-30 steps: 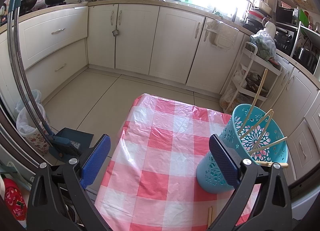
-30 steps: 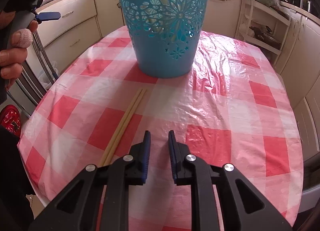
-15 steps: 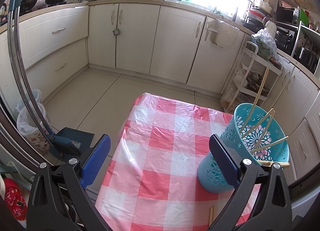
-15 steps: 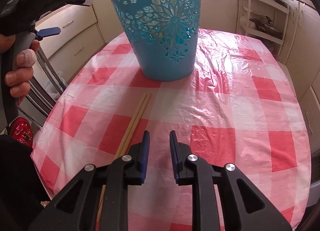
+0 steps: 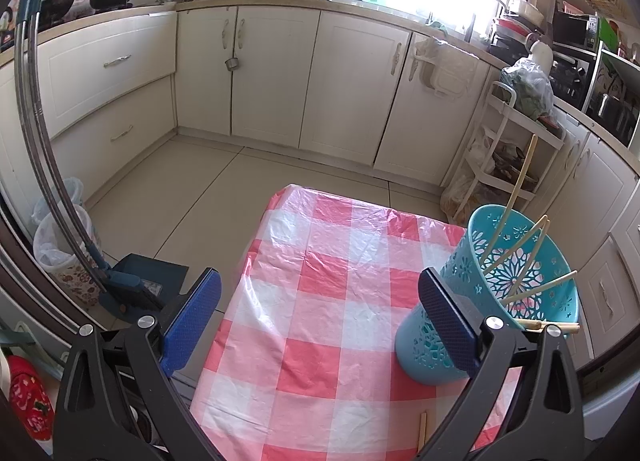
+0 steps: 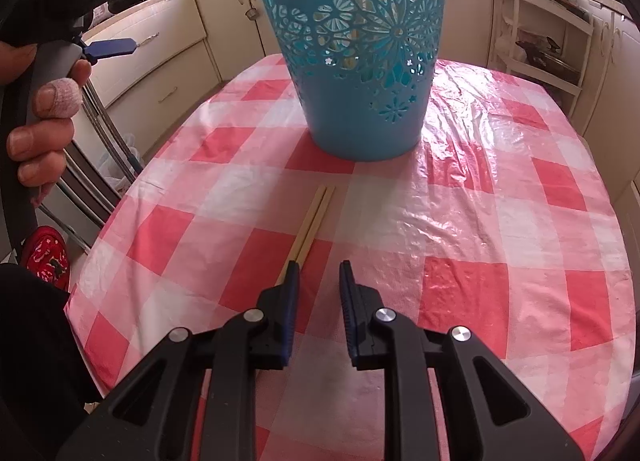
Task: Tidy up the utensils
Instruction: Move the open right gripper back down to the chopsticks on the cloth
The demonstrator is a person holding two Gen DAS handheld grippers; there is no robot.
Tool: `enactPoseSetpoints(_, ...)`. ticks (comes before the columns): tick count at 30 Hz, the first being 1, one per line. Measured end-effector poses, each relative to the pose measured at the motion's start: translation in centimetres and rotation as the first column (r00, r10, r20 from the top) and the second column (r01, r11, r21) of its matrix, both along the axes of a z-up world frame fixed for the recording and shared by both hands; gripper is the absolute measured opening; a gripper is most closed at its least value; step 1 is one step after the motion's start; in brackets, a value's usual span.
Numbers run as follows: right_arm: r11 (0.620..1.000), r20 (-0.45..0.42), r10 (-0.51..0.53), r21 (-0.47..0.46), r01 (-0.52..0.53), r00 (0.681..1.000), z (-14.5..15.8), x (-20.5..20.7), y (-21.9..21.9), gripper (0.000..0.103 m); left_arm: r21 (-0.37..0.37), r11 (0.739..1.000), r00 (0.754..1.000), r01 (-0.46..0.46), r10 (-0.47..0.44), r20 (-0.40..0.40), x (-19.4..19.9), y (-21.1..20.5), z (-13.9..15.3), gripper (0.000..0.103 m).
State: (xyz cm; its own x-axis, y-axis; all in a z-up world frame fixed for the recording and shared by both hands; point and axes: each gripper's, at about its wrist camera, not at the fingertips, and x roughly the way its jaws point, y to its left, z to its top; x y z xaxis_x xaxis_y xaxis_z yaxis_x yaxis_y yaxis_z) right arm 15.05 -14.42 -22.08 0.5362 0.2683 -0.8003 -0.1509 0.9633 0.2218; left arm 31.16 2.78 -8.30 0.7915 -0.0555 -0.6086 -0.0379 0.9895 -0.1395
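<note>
A turquoise cut-out basket stands on the red-and-white checked tablecloth, holding several wooden chopsticks. Two more chopsticks lie side by side in front of the basket; their near end runs under my right gripper's left finger. My right gripper hovers low over the cloth, its jaws a narrow gap apart with nothing between them. My left gripper stands wide open above the table's left part, the basket just beyond its right finger. One chopstick tip shows near the bottom edge.
A person's hand holds the left gripper's handle at the left of the right wrist view. Kitchen cabinets ring the room. A white trolley stands behind the table, and a dustpan and bagged bin sit on the floor left.
My right gripper has shifted left, so the two chopsticks on the cloth now end at its left finger instead of lying beside it. The left gripper has not moved.
</note>
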Motion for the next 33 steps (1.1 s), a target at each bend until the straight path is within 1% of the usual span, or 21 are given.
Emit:
enactPoseSetpoints(4, 1.0, 0.016, 0.017, -0.009, -0.017, 1.0, 0.0, 0.3, 0.6, 0.021, 0.003, 1.0, 1.0, 0.002, -0.002, -0.001, 0.0, -0.1, 0.0, 0.095)
enactPoseSetpoints(6, 0.999, 0.012, 0.027, -0.043, -0.027, 1.0, -0.2, 0.5, 1.0, 0.021, 0.005, 1.0, 1.0, 0.002, -0.002, -0.002, 0.0, -0.1, -0.1, 0.095)
enactPoseSetpoints(11, 0.996, 0.014, 0.044, -0.076, -0.043, 0.999, -0.1, 0.8, 1.4, 0.021, 0.005, 1.0, 1.0, 0.003, -0.003, -0.003, 0.1, -0.2, -0.1, 0.095)
enactPoseSetpoints(13, 0.994, 0.01, 0.06, -0.094, -0.058, 0.998, -0.1, 0.8, 1.4, 0.019, 0.009, 1.0, 1.0, 0.005, -0.005, -0.002, 0.1, -0.3, -0.1, 0.095)
enactPoseSetpoints(17, 0.99, -0.001, 0.074, -0.119, -0.074, 0.997, 0.1, 0.7, 0.8, 0.015, 0.002, 1.0, 1.0, 0.001, -0.001, -0.004, 0.1, -0.2, -0.1, 0.095)
enactPoseSetpoints(22, 0.987, -0.012, 0.056, -0.147, -0.057, 0.998, 0.0, 0.2, -1.1, 0.015, 0.006, 1.0, 1.0, 0.004, -0.004, -0.004, 0.0, -0.2, -0.1, 0.095)
enactPoseSetpoints(26, 0.99, -0.026, 0.042, -0.131, -0.045, 0.999, -0.1, 0.3, -2.4, 0.015, 0.008, 1.0, 1.0, 0.006, -0.006, -0.006, 0.0, -0.3, -0.1, 0.095)
enactPoseSetpoints(28, 0.993, -0.029, 0.022, -0.115, -0.025, 0.999, -0.2, 0.6, -2.8, 0.017, 0.015, 1.0, 1.0, 0.009, -0.009, -0.006, 0.0, -0.4, -0.1, 0.095)
enactPoseSetpoints(33, 0.997, -0.029, -0.002, -0.072, 0.0, 1.0, -0.4, 1.6, -2.8, 0.018, 0.036, 0.999, 1.0, 0.01, -0.01, -0.015, -0.1, -0.5, -0.5, 0.095)
